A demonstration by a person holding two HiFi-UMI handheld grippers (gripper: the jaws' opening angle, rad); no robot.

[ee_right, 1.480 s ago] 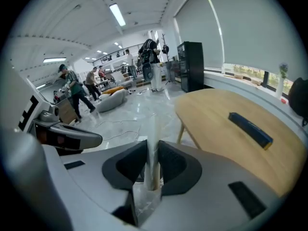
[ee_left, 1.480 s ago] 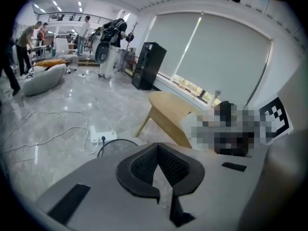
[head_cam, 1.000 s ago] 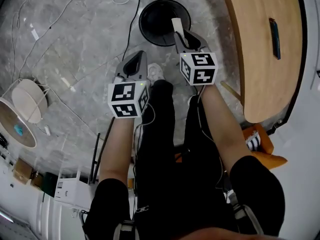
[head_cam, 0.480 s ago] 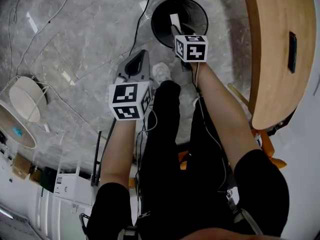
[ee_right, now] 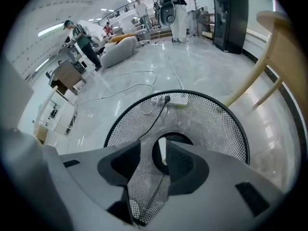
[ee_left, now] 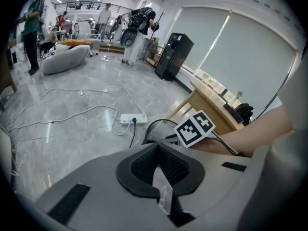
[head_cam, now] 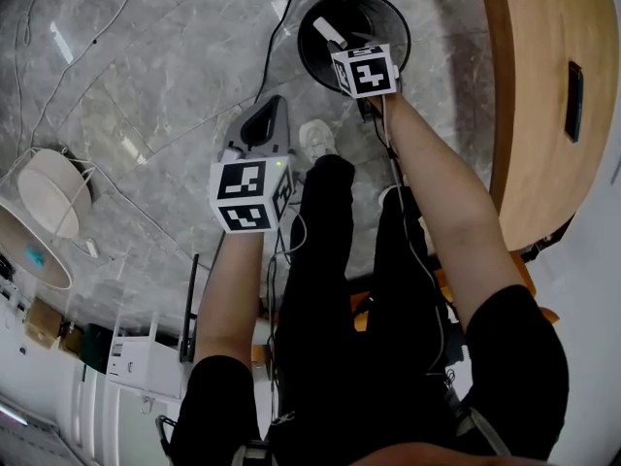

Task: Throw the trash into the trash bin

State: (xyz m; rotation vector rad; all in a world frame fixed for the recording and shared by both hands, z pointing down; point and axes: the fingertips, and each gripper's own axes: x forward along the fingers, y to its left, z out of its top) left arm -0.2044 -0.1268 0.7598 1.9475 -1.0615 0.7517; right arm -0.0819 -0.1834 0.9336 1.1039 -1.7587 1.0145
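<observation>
Looking down in the head view, the right gripper (head_cam: 347, 43) hangs over the round black wire-mesh trash bin (head_cam: 312, 61) on the grey marble floor (head_cam: 146, 66). A thin white paper strip (head_cam: 328, 32) lies tilted inside the bin's rim, just past the gripper's tips. The left gripper (head_cam: 270, 107) is beside the bin, over the floor.

In the left gripper view, the left gripper (ee_left: 158, 146) has its jaws together at the tips.

In the right gripper view, the right gripper (ee_right: 153, 146) has just been opening. Its jaws stand apart, and the strip (ee_right: 162, 150) shows in the gap with neither pad pressing it, the bin's mesh (ee_right: 207, 124) below.
</observation>
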